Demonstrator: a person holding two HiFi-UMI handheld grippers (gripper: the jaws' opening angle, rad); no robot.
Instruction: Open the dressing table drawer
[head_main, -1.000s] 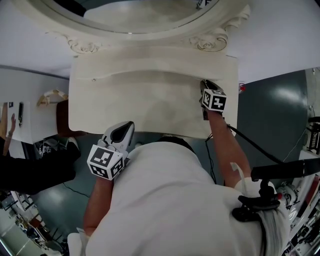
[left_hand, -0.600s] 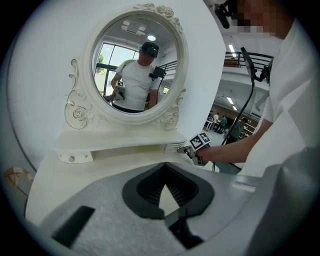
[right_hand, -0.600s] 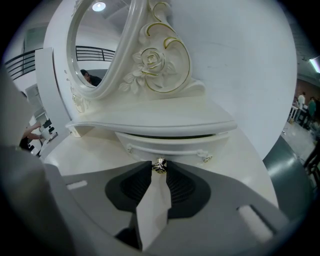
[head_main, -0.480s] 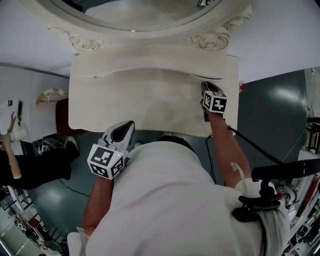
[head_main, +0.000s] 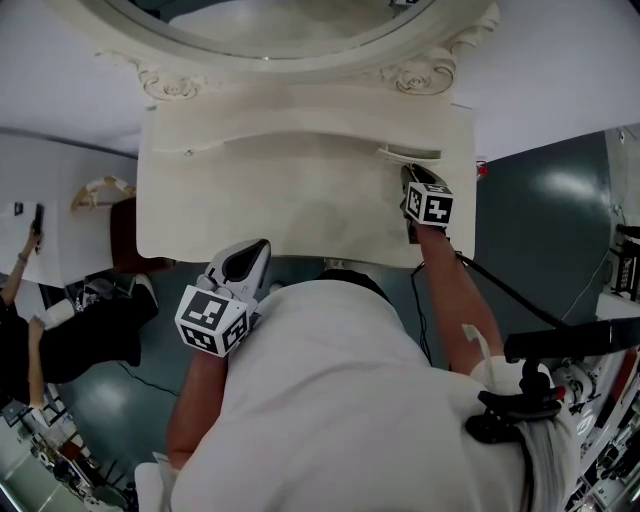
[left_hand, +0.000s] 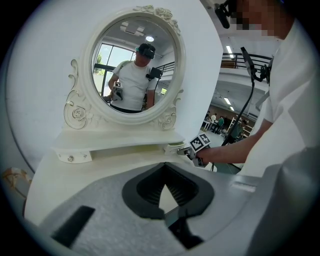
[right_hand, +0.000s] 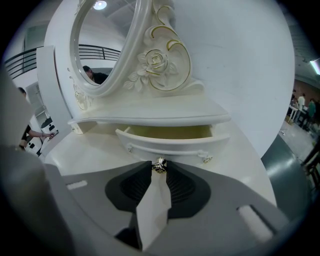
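Head view first: the right gripper (head_main: 413, 175) is up at the right end of the dressing table (head_main: 280, 200), nose right against the little drawer (head_main: 410, 154) under the shelf. The drawer sits out a crack. The left gripper (head_main: 252, 255) hangs at the table's front edge, well apart from the drawer, doing nothing useful.

Left gripper view: its jaws are together with nothing in them, just bare tabletop showing past them. Across the table you can spot the right gripper (left_hand: 189, 152) at the drawer, below the oval mirror (left_hand: 132, 65).

Right gripper view is the good one. The jaws are pinched on the small metal knob (right_hand: 159, 165) in the middle of the drawer front, so they're only part closed with the knob between them. The drawer is partly out and you can see its yellowish inside.

So I'd say we're mid-pull: grabbed, started, not done. Next move, imo, is a straight pull back toward the person, in line with the drawer. The pinch needs to be firm, because that knob is tiny and looks easy to slip off.
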